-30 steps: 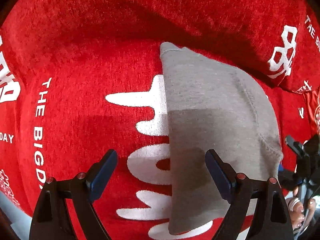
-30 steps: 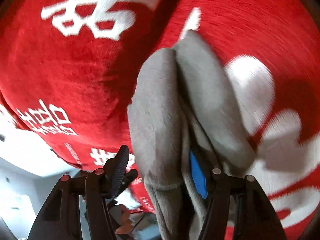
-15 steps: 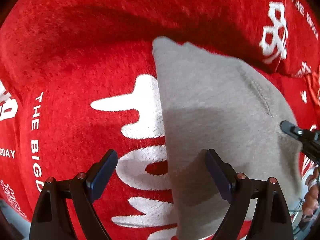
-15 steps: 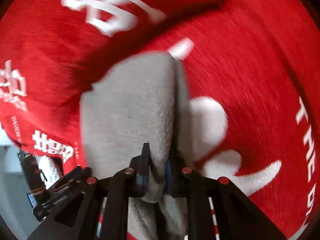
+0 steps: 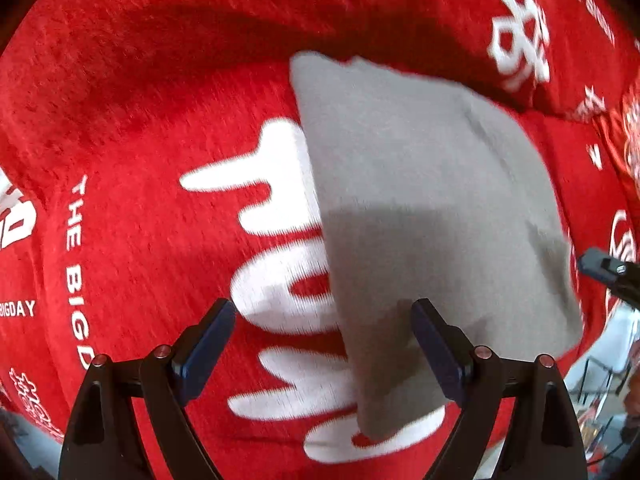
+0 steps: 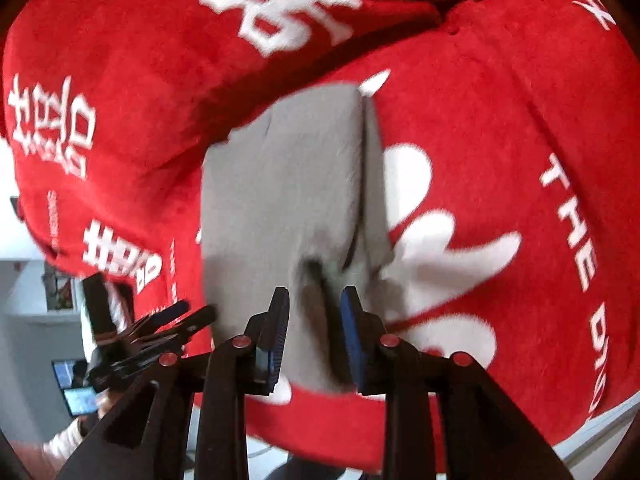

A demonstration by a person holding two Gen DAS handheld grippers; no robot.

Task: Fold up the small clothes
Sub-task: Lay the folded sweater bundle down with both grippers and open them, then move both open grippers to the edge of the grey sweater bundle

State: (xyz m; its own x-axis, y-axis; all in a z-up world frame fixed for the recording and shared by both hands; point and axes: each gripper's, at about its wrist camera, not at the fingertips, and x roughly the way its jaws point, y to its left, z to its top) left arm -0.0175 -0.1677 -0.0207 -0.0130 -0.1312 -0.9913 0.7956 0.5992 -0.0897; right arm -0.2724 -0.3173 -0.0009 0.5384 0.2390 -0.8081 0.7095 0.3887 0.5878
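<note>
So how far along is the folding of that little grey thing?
The grey garment already lies doubled over on the red blanket, one layer on the other. The right gripper has just been opening; its jaws stand apart around the near edge, seemingly not pressing it. The left gripper hangs open above it. Any further fold or smoothing is left.

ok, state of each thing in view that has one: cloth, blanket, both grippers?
small grey knit garment: folded flat, lying on the blanket, not gripped.
red plush blanket with white lettering: spread out, with a rumpled ridge behind the garment.
left gripper: jaws wide open, empty, over the garment's left edge.
right gripper: jaws have just been opening, part open, nothing pinched between them.
</note>
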